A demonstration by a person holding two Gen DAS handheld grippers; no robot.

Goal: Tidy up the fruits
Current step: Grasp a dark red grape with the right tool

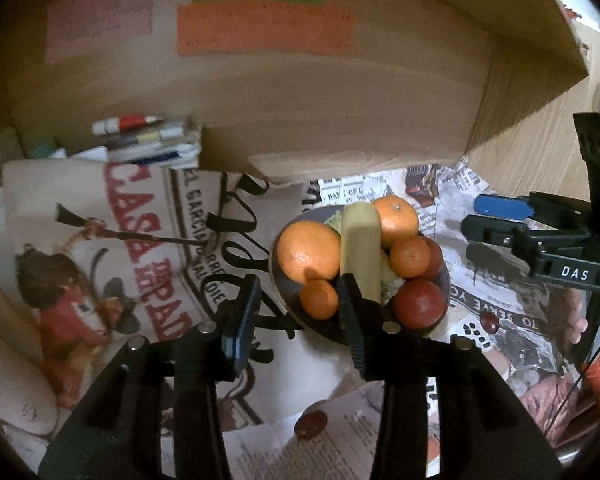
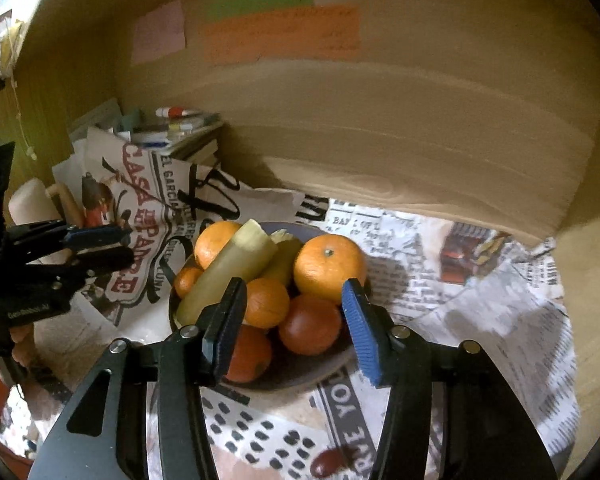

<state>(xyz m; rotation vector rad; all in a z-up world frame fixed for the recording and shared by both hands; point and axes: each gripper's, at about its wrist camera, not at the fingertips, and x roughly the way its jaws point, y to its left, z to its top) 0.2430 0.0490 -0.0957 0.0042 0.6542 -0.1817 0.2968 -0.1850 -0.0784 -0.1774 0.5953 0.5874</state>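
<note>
Your fruit sits heaped in a dark bowl (image 2: 300, 376) on the newspaper-covered desk (image 2: 480, 312), in front of the wooden back wall. In it you have several oranges, two darker reddish fruits at the near side, and a long pale yellow-green stalk (image 2: 228, 268) lying tilted across the pile, its cut end toward the far side.

Your right gripper (image 2: 296, 320) hangs just above the near half of the bowl, jaws spread wide and holding nothing. Your left gripper (image 1: 300, 312) hovers at the bowl's near-left edge, also well spread and empty.

The big orange (image 2: 329, 266) on the right of the pile is probably firm, fairly heavy and round, so it may roll out of a shallow pinch. Take it across its widest middle with the pads level, and squeeze only enough to hold; the rind looks smooth and could slip.

The stalk looks stiff and light but long. Grip it near its middle so it does not swing, and lift it first if you want the fruit beneath, since it rests on several pieces.

Two small dark red fruits lie loose on the paper: one (image 1: 490, 321) right of the bowl, another (image 1: 310, 424) nearer you. They look small and soft, so close on them gently.
</note>
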